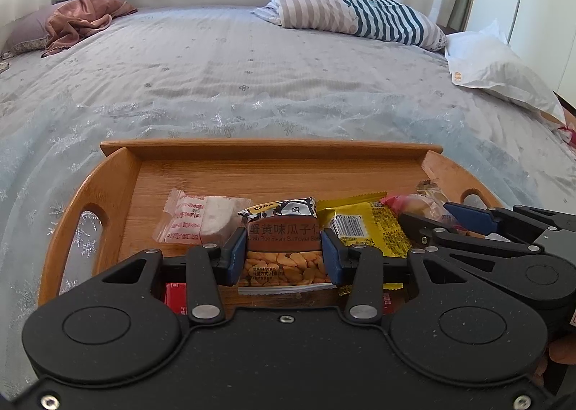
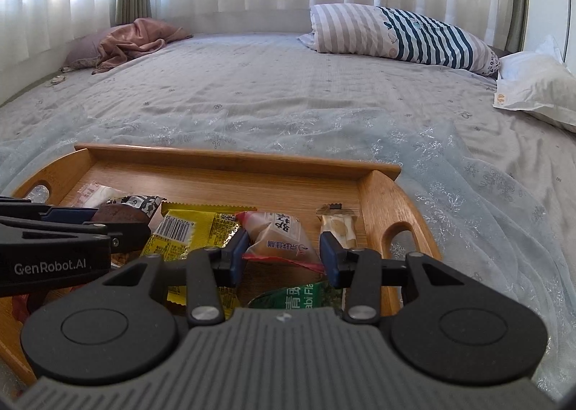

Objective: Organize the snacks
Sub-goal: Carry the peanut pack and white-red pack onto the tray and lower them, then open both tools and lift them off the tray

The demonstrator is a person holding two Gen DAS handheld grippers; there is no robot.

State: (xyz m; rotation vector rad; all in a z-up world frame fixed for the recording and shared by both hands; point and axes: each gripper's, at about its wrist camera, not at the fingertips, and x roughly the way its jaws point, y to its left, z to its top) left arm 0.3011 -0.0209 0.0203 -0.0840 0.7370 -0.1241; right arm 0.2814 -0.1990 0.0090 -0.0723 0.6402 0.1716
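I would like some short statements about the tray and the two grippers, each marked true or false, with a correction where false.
1. The left gripper has its pads on both sides of the sunflower seed packet. True.
2. The tray stands on a kitchen counter. False: it lies on a bed.
3. A yellow packet with a barcode lies in the tray. True.
4. The right gripper is clamped on the yellow packet. False: a pink-edged packet lies between its jaws, and contact is unclear.
5. The tray has no handles. False: it has cut-out handles.
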